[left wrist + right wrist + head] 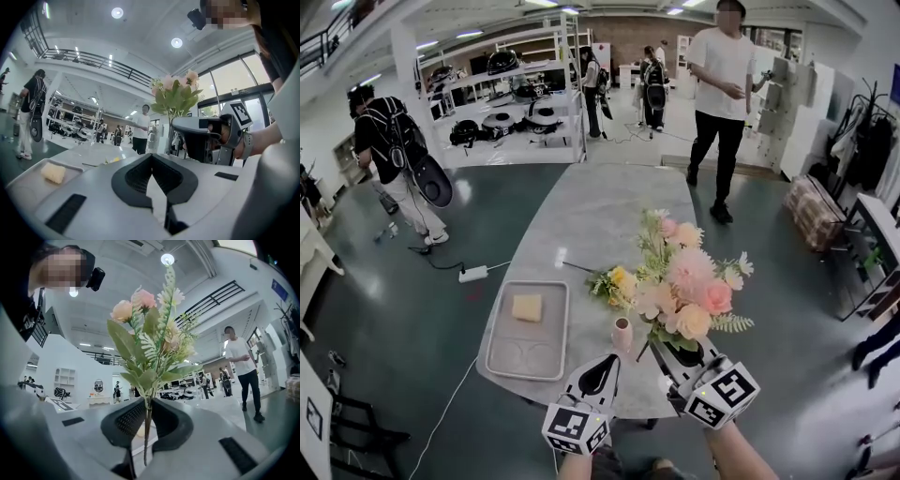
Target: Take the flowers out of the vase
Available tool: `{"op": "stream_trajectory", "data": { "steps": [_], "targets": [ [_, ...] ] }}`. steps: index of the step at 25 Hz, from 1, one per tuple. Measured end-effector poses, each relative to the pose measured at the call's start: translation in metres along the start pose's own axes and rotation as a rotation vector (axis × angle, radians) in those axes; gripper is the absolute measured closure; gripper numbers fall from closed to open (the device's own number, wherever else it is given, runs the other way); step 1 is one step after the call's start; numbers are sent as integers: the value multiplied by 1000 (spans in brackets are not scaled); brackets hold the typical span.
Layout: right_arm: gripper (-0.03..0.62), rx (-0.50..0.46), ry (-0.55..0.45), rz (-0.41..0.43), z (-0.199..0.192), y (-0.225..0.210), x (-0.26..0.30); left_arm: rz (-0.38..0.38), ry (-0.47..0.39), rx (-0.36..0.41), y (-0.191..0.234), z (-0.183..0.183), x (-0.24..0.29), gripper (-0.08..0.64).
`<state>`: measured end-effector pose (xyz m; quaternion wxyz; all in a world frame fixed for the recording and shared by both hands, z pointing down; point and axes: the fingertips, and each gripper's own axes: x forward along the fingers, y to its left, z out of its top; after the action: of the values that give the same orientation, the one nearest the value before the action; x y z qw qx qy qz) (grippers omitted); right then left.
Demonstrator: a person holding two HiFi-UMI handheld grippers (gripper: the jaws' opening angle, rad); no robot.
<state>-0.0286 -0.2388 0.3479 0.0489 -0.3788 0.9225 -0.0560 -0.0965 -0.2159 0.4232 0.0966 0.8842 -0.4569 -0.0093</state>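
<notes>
The right gripper (675, 361), at the lower right of the head view, is clamping its jaws on the thin stems of the pink bouquet (686, 286), which is standing upright above it, clear of the vase. The left gripper (602, 367), just to its left, is holding its jaws fully together on nothing. The small pink vase (622, 333) is standing on the marble table (591, 216), just above the gap between the two grippers. A yellow flower bunch (614, 283) is lying further up the table, and a grey tray (502, 347) carrying a yellow sponge (527, 307) is sitting at the left.
</notes>
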Motion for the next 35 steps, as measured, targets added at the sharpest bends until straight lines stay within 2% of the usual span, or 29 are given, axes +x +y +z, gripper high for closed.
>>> {"op": "stream_trajectory", "data": {
  "steps": [19,35],
  "targets": [
    [537,17,29,50,1,14,-22,48,-29,-16,-15,20,-22,546],
    [538,6,31,90,9,23,-32,47,-42,-4,-32,31,-27,546]
  ]
}}
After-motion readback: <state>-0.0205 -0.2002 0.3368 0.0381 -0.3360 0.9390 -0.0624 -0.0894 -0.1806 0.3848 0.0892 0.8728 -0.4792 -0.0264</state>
